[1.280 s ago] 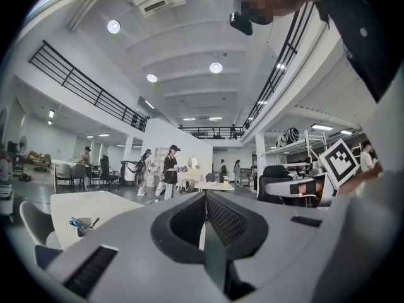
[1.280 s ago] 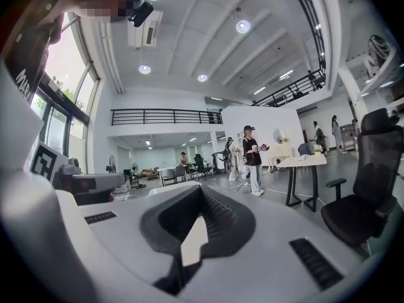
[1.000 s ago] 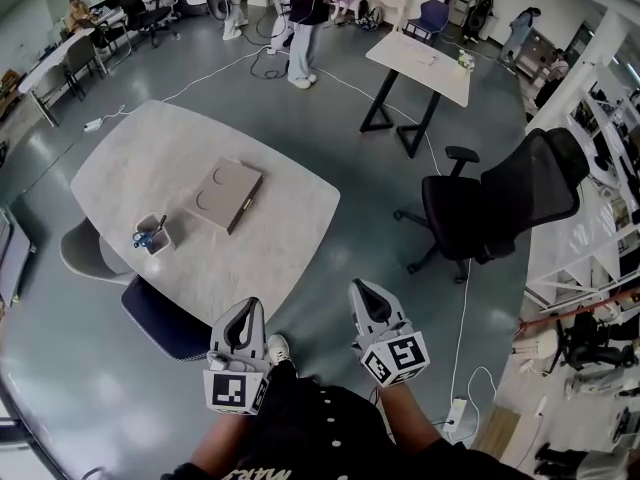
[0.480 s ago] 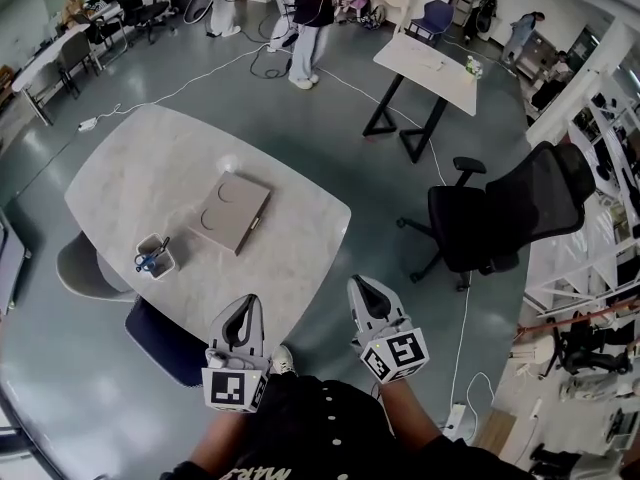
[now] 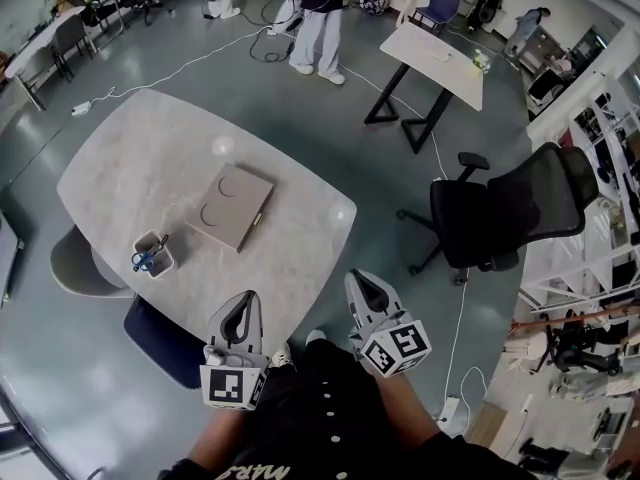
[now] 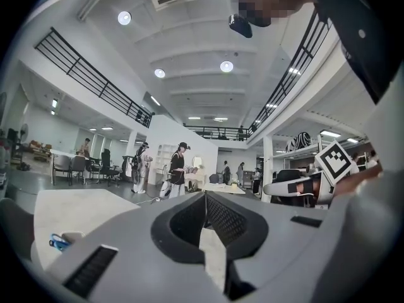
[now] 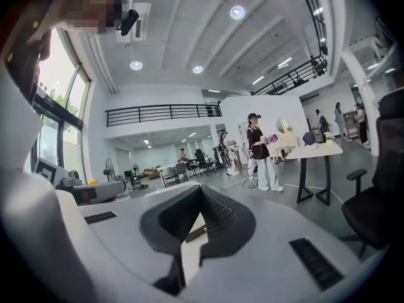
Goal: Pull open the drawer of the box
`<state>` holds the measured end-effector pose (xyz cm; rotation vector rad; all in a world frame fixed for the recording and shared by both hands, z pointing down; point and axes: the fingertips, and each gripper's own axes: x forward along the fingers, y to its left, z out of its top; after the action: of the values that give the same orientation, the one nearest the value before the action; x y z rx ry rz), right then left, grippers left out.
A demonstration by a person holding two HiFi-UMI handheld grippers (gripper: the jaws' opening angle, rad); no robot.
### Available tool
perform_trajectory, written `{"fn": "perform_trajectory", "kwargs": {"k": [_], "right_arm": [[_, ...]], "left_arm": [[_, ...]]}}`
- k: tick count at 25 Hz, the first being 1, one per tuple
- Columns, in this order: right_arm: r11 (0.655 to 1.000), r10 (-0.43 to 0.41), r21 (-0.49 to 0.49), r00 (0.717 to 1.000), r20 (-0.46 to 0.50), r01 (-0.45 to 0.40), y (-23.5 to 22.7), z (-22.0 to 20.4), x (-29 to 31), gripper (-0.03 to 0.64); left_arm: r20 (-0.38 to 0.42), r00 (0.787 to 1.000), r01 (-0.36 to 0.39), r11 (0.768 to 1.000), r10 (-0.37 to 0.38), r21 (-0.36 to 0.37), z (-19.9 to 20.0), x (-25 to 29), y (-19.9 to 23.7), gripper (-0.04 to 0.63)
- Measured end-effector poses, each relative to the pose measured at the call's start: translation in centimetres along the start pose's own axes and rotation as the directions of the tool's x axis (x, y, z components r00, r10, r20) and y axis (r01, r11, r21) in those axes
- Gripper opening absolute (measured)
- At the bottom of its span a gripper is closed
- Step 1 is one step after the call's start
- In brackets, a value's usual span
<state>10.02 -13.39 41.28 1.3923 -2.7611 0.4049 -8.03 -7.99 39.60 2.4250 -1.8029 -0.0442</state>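
Observation:
A flat beige box (image 5: 232,206) lies on the pale marble table (image 5: 150,158), its drawer front along the right edge; the drawer looks closed. Both grippers hang close to my body, well short of the box. My left gripper (image 5: 245,299) sits over the table's near edge, jaws together with nothing between them. My right gripper (image 5: 356,282) is past the table's near corner, over the floor, jaws also together and empty. In the left gripper view the left gripper (image 6: 205,194) points over the tabletop; in the right gripper view the right gripper (image 7: 202,188) points level across the room, with the box's edge (image 7: 196,233) showing through the gap under its jaws.
A small white cup (image 5: 152,253) with blue-handled scissors stands near the table's left front. A dark chair (image 5: 160,330) is tucked under the near edge, a grey one (image 5: 75,263) at the left. A black office chair (image 5: 500,208) stands to the right; people and another table (image 5: 440,53) farther back.
My view has shifted closer to the table, so the box and cup sit slightly lower and nearer. Both grippers keep their place by my body, jaws unchanged.

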Motion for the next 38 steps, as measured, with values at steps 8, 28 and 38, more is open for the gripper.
{"fn": "perform_trajectory", "kwargs": {"k": [8, 28, 38], "right_arm": [[0.974, 0.084, 0.215, 0.995, -0.048, -0.071, -2.2, -2.9, 5.5, -0.003], [0.695, 0.334, 0.714, 0.916, -0.22, -0.082, -6.1, -17.1, 24.0, -0.002], [0.639, 0.449, 0.766, 0.842, -0.299, -0.068, -3.5, -23.8, 30.2, -0.002]], "left_arm": [[-0.036, 0.998, -0.052, 0.999, 0.051, -0.008, -1.3, 2.7, 1.8, 0.017], [-0.123, 0.98, -0.166, 0.983, 0.156, -0.074, -4.8, 8.2, 4.7, 0.017], [-0.247, 0.936, -0.286, 0.951, 0.25, -0.118, -8.7, 6.7, 6.3, 0.017]]}}
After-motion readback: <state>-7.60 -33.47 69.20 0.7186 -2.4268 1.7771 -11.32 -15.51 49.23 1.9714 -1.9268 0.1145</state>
